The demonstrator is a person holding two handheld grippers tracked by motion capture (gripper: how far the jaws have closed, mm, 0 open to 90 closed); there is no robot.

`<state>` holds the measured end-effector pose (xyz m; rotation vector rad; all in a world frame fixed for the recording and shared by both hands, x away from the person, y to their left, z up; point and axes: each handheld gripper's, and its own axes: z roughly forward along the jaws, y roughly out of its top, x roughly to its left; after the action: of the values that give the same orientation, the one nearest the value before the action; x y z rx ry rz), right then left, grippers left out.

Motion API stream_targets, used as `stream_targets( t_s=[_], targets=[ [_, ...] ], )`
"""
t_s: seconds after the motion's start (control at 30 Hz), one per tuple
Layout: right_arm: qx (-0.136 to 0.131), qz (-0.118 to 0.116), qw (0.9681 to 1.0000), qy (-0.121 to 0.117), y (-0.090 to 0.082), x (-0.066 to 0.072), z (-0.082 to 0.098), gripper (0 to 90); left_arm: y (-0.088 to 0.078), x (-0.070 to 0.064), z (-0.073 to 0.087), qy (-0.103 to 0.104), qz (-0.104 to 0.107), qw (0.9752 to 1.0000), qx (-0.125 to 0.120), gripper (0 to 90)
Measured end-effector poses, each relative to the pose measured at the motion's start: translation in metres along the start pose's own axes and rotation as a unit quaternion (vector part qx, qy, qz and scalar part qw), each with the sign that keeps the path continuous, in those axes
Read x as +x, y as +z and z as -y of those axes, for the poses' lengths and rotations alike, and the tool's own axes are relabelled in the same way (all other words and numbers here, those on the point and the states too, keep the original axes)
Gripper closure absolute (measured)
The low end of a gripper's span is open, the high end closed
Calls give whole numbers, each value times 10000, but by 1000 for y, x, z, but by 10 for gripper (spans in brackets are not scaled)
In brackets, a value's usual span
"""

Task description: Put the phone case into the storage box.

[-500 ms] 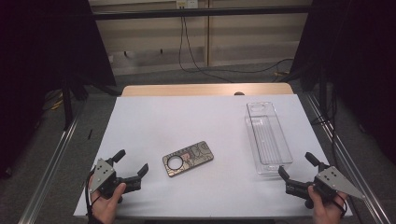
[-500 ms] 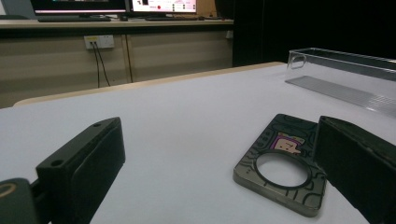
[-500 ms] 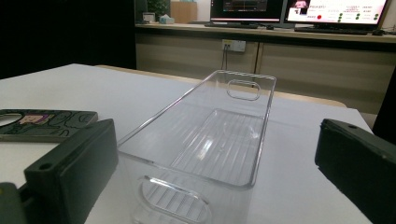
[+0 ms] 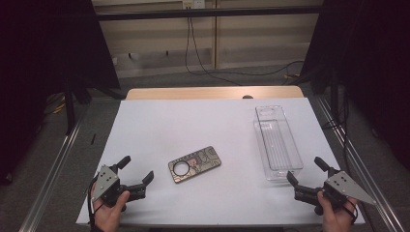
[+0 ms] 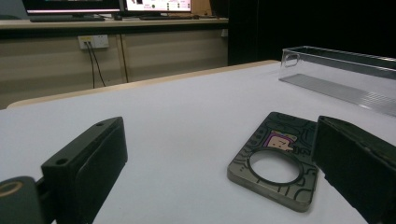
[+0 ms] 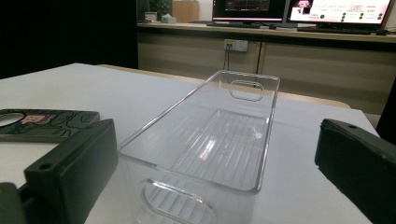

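A dark patterned phone case (image 4: 194, 164) with a round hole lies flat on the white table, slightly left of centre. In the left gripper view the phone case (image 5: 275, 161) sits just ahead of the right-hand jaw. My left gripper (image 4: 136, 170) rests low at the front left, jaws wide apart and empty, a short way left of the case. A clear plastic bin (image 4: 277, 141) stands empty at the right, and in the right gripper view the clear bin (image 6: 210, 144) rises right ahead between the jaws. My right gripper (image 4: 305, 170) is open and empty just in front of the bin's near end.
The white table (image 4: 203, 121) has bare surface at the back and middle. Metal rails (image 4: 53, 169) run along both sides of it. Cables hang on the wall behind, and monitors stand on a far bench (image 6: 299, 32).
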<state>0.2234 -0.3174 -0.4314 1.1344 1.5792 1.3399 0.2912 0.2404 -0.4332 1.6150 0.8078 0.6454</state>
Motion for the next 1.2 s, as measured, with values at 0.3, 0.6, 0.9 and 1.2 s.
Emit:
stream_targets(
  t_s=[0.3,0.6,0.9,1.2],
  targets=[
    [-8,0,10000,14,1,0,0,0,1,-4,-2,71,57,9999,52,29],
    [2,-14,10000,13,2,0,0,0,10,-12,-6,32,437,9988,197,30],
    [-5,-23,10000,22,2,0,0,0,21,-14,-8,64,801,9949,604,45],
    [6,7,10000,29,1,0,1,0,35,-34,-12,100,1341,9887,664,60]
  ],
)
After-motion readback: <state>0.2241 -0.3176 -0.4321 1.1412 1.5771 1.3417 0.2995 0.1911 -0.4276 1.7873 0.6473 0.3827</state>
